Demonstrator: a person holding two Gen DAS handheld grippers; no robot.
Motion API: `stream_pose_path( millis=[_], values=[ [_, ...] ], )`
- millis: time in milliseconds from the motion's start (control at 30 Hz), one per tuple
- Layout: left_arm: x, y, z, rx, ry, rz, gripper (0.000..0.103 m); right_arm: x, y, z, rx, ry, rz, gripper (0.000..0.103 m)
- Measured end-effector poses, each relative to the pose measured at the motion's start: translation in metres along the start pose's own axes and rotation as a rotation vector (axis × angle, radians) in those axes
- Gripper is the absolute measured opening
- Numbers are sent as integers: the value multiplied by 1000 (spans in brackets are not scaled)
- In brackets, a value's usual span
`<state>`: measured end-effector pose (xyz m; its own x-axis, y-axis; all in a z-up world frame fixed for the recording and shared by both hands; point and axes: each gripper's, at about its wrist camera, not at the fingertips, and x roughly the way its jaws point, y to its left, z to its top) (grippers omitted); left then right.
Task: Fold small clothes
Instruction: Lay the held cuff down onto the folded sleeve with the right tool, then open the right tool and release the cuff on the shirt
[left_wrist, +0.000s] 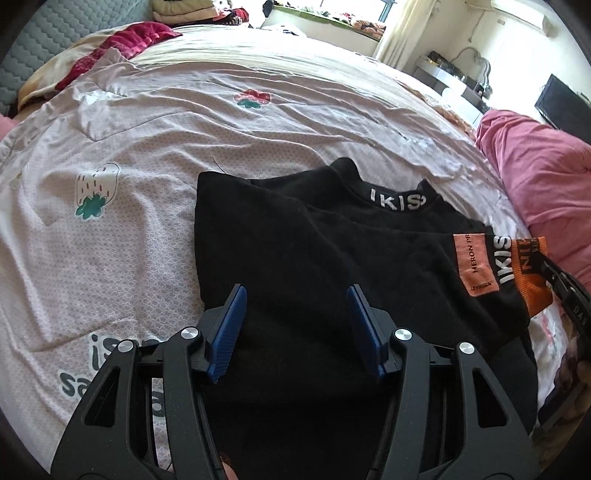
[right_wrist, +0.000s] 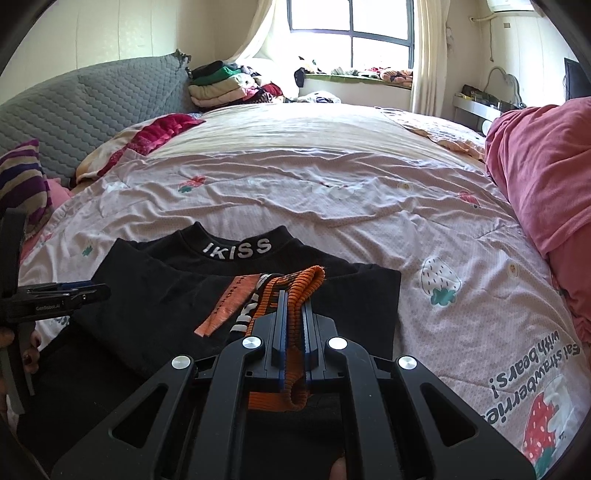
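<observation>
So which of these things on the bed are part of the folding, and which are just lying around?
Part of the folding:
- black top
- its orange cuff, pinched in the right hand-held gripper
- left hand-held gripper, open

Just lying around:
- pink blanket
- stacked clothes
- striped pillow

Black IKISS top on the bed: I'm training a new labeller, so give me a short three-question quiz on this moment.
1. True or false: the right gripper is shut on the orange cuff.
2. What lies between the fingers of the left gripper? A) the pink duvet alone B) the black top, not pinched C) a red pillow
3. Fill in: white letters on the collar read ____.

Key: 1 true; 2 B; 3 IKISS.
</observation>
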<state>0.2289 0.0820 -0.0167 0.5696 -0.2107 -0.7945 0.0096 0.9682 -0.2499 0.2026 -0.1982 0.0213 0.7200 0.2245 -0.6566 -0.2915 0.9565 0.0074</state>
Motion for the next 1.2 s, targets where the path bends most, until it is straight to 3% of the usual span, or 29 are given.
stream_pose_path(
  millis=[167,200,267,367,500,900,1133,1200],
  values=[
    [2,-2,-1,9,16,5,48,2,1,-3,-7,14,-34,12],
    [2,-2,-2,9,18,6,48,2,1,-3,-10,14,-52,21],
    [3,-1,-2,4,22,6,48,1,2,-3,-21,-2,-79,31],
    [5,0,-3,-2,29,5,48,-2,2,-2,-39,-19,-116,31],
    [6,-3,-5,12,43,19,48,2,7,-4,-55,-9,-102,31],
    [11,-8,-9,46,66,47,49,29,48,-25,-134,115,24,31],
    [11,-8,-10,54,71,47,49,49,35,-35,-76,228,39,31],
    [10,-8,-10,53,73,44,49,52,30,-37,-61,246,35,38]
  ],
)
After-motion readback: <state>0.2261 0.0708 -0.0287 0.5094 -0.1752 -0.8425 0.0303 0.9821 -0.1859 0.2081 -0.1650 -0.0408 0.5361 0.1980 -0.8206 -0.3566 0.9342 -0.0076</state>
